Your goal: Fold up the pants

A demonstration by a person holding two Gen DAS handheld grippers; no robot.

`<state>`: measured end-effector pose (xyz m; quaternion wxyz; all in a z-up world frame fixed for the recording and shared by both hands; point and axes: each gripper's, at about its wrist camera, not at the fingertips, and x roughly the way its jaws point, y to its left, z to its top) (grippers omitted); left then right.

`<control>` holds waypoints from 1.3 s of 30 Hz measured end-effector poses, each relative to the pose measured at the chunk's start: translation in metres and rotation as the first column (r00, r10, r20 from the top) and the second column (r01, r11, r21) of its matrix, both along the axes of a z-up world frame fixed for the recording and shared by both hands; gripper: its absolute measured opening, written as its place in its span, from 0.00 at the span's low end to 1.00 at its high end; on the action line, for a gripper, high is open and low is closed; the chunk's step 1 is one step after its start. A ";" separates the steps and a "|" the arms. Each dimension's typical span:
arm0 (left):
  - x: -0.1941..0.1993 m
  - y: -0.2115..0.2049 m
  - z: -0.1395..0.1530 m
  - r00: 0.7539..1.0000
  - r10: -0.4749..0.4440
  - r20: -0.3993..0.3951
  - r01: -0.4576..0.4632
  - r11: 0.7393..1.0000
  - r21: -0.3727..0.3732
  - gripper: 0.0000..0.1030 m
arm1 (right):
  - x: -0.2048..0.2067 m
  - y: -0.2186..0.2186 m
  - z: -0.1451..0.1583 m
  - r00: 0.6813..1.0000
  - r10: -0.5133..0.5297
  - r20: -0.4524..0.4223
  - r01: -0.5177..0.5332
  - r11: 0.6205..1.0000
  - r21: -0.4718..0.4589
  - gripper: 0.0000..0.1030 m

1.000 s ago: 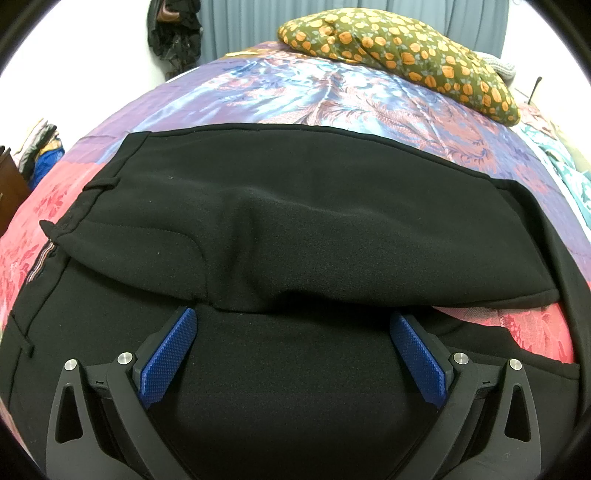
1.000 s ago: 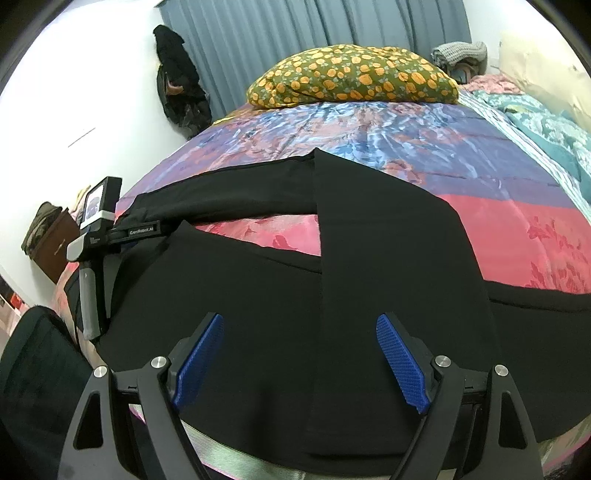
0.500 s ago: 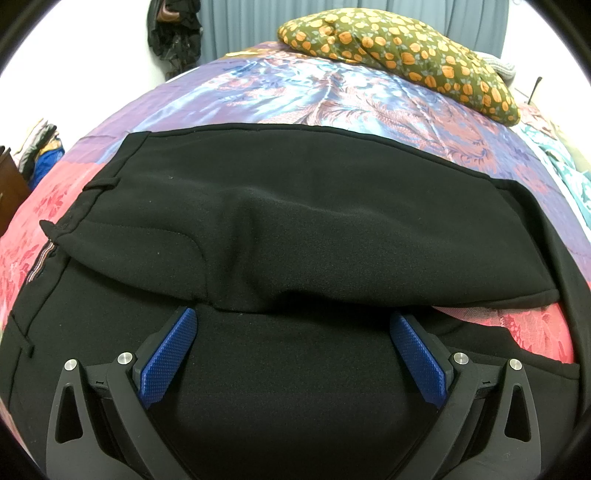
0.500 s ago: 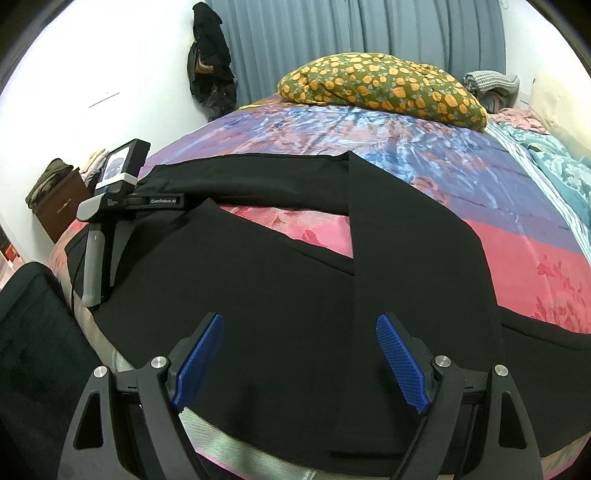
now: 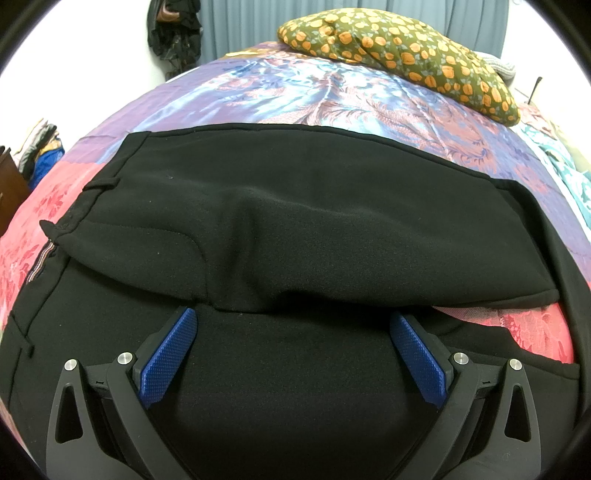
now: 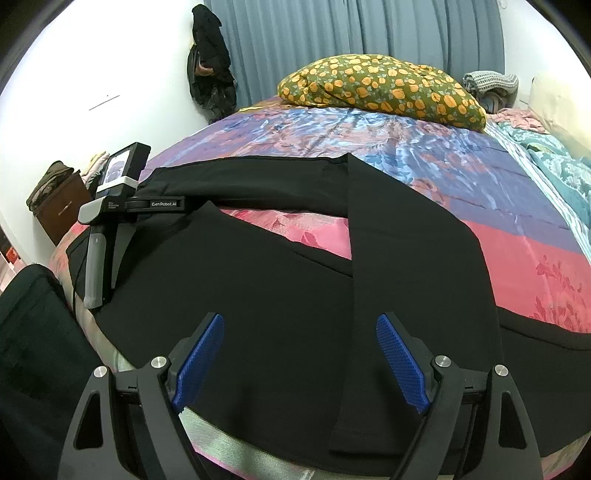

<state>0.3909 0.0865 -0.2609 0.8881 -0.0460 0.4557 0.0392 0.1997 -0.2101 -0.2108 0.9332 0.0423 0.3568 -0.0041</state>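
a: where are the pants [image 5: 295, 229]?
b: spread across the bed [image 5: 332, 96], on the pink and purple floral cover. in the left wrist view the waist end lies at the left, with a belt loop and the fly showing, and one black layer is folded over another.
a: and the left gripper [image 5: 293, 350]?
b: lying flat on the black cloth, its blue pads [image 5: 168, 356] wide apart, nothing between them. in the right wrist view the same left gripper [image 6: 110, 225] rests on the pants at the bed's left edge, handle toward the camera.
a: the right gripper [image 6: 300, 363]?
b: spread wide too, holding nothing, above the near part of the pants [image 6: 280, 295]. one leg runs from the near edge toward the middle of the bed, crossing over the other stretch of black cloth, with a wedge of pink cover between them.
a: anything else?
b: an olive pillow [image 6: 380, 86] with orange flowers at the far end of the bed, a grey-blue curtain [image 6: 354, 33] behind it, and dark clothes [image 6: 208, 62] hanging against the wall.
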 end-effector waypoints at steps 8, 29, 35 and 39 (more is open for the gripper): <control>0.000 0.000 0.000 1.000 0.000 0.000 0.000 1.000 0.000 1.00 | 0.005 0.006 -0.005 0.999 0.020 -0.025 -0.021 1.000 -0.017 0.82; 0.000 0.000 0.000 1.000 -0.001 0.000 0.001 1.000 0.000 1.00 | -0.026 -0.020 0.017 0.978 -0.191 0.085 0.195 0.980 -0.045 0.82; 0.000 0.001 0.000 1.000 -0.001 0.000 0.001 1.000 -0.001 1.00 | -0.072 -0.048 0.029 0.933 -0.342 0.111 0.302 0.913 0.275 0.82; 0.000 0.001 0.000 1.000 -0.001 0.000 0.001 1.000 -0.001 1.00 | -0.060 -0.004 -0.003 0.989 -0.130 0.071 0.060 0.793 0.606 0.82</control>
